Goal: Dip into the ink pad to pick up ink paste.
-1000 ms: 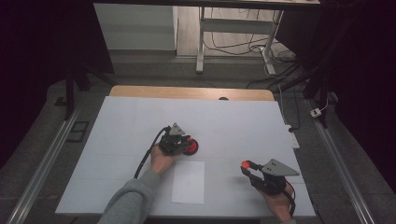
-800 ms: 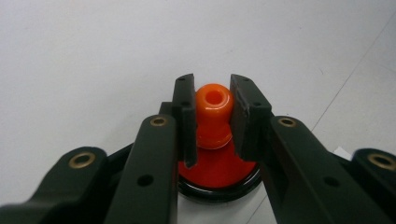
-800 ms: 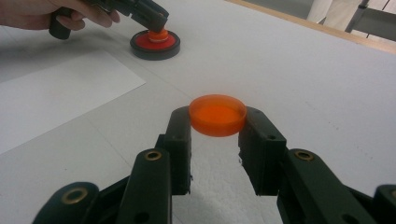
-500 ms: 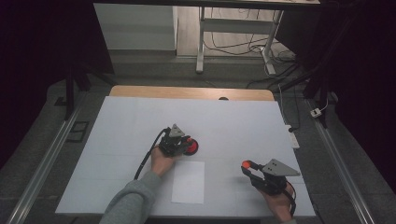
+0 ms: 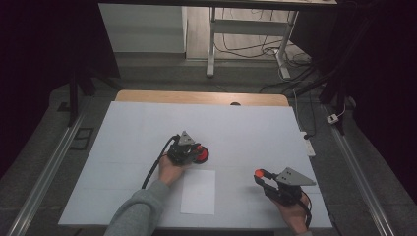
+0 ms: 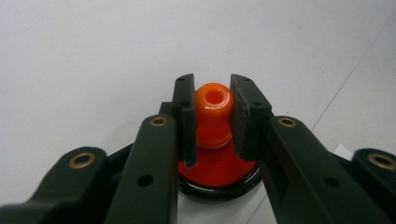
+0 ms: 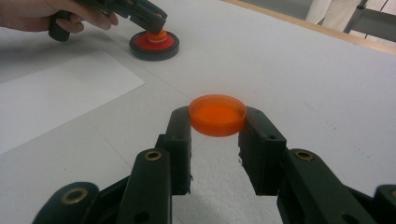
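left tongs (image 6: 212, 116) pinch glossy orange knob (image 6: 213, 112) on round red base (image 6: 219, 170) | right tongs (image 7: 217, 135) pinch translucent orange disc (image 7: 217, 115)

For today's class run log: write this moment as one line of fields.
left gripper: shut on orange knob of red stamp | right gripper: shut on orange cap, held off table | paper sheet: flat between hands

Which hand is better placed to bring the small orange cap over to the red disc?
The right tool: it already grips the small orange plastic cap, held above the table. The left tool is shut on the orange knob of the red disc in its black ring, steadying it.
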Demonstrator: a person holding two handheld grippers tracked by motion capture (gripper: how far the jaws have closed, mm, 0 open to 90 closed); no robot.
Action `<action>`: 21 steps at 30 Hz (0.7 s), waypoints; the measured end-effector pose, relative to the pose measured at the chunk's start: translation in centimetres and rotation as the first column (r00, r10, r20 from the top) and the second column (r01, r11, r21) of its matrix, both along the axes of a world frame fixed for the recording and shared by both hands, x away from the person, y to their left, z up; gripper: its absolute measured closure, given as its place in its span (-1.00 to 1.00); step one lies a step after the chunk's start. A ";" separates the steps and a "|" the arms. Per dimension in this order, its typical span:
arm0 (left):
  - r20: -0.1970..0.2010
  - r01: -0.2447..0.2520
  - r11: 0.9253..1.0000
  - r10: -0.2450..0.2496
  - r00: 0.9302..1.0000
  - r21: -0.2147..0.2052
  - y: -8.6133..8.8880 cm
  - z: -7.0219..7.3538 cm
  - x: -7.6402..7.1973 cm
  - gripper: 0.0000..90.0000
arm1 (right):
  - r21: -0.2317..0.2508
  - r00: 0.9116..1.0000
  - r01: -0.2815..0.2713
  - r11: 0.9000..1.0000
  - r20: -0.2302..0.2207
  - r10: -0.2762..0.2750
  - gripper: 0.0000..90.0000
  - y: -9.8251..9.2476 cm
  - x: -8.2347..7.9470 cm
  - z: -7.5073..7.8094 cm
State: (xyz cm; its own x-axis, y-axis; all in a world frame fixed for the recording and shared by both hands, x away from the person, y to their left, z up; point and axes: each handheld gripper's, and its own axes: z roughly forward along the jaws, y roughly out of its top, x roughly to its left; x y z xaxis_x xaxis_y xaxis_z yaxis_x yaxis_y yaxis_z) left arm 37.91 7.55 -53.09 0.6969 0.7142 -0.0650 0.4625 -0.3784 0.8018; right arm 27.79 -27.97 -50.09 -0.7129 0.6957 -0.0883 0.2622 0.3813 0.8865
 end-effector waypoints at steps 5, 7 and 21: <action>-0.006 0.013 1.000 -0.013 1.000 -0.011 0.2 0.6 0.4 0.60 | 0.005 1.000 -0.005 1.000 0.003 0.005 0.44 -0.1 0.0 0.1; 0.009 0.013 0.997 -0.012 1.000 -0.074 0.7 1.5 0.2 0.60 | 0.012 1.000 -0.003 1.000 0.004 0.003 0.44 -0.1 0.0 0.1; 0.008 0.062 0.991 -0.062 0.998 -0.118 1.8 3.6 -0.7 0.60 | 0.010 1.000 -0.005 1.000 0.004 0.005 0.44 0.0 0.0 0.1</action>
State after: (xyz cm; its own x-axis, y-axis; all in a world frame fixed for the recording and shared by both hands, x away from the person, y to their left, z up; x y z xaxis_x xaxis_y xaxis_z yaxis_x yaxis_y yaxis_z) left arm 37.17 9.34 -49.50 0.7401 0.6570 -0.1435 0.4378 -0.3088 0.8444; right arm 27.82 -28.00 -49.99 -0.7156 0.6933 -0.0844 0.2566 0.3733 0.8915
